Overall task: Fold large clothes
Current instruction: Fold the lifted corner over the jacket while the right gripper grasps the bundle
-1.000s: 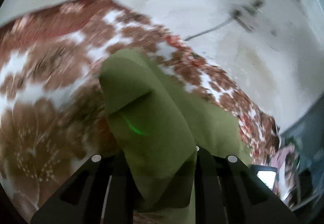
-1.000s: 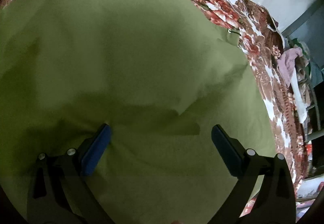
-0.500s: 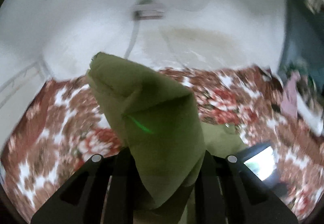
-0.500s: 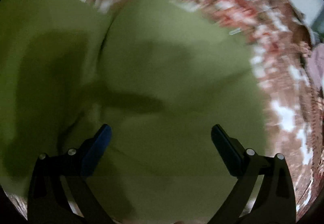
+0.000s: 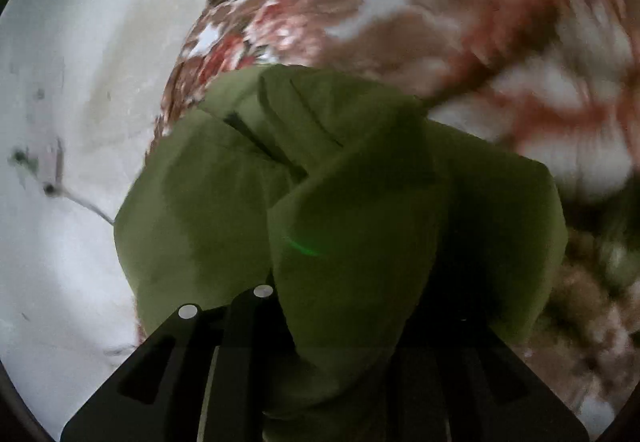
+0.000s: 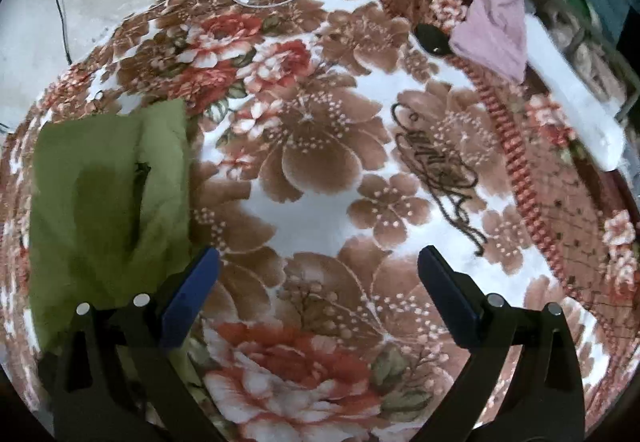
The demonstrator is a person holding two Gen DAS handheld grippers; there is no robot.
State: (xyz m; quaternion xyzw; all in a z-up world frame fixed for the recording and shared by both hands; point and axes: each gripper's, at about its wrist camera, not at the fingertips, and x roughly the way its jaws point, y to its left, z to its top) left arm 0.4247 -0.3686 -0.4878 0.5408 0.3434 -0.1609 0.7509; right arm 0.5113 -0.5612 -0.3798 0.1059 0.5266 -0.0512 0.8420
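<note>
The left gripper (image 5: 332,322) is clamped narrow on a bunched fold of the green garment (image 5: 344,210), which rises from between its fingers and spills ahead and to both sides of them, hiding the right finger. Beyond the fabric lies the blurred floral blanket (image 5: 480,22). The right gripper (image 6: 318,282) stands wide with nothing between its blue pads (image 6: 192,294); the garment (image 6: 108,202) lies just left of its left finger on the blanket (image 6: 320,162), and a pink cloth (image 6: 496,30) sits far ahead to the right.

Garment (image 6: 108,194) on blanket (image 6: 320,170), left; cloth (image 6: 496,34) far right.
</note>
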